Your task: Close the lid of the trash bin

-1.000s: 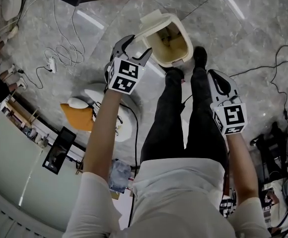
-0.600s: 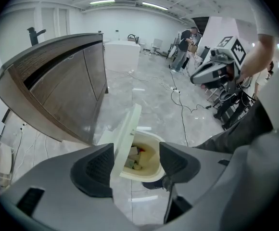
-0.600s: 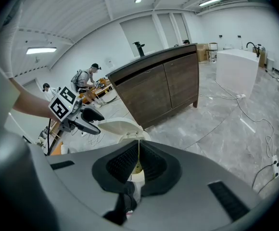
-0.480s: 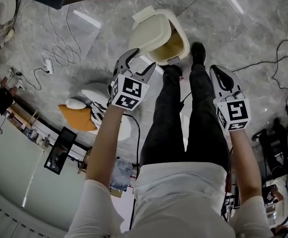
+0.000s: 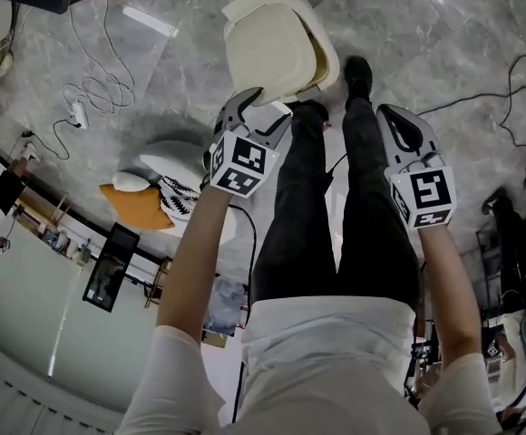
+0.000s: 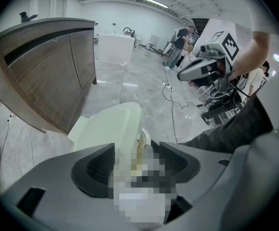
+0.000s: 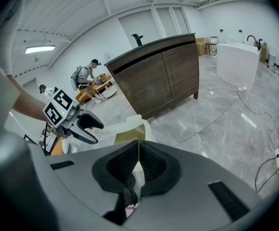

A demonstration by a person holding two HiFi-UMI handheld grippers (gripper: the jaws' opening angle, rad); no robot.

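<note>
Grey marble floor [image 5: 181, 71] all round, glossy, with light streaks. Far left I note a white cable [image 5: 100, 93] lying in loose loops, with a white power strip [image 5: 77, 113] just beside it. Nearer on the left, an orange cushion-like thing [image 5: 136, 208] sits beside a white rounded object [image 5: 170, 157]. A black cable [image 5: 481, 89] trails on the right. A dark wood cabinet [image 6: 48, 76] stands far off, a white counter [image 6: 114, 49] beyond it.

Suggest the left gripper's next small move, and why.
Probably press the left gripper down on the lid to seat it: it lies tilted over the trash bin, a gap showing, with the open jaws at its near edge.
</note>
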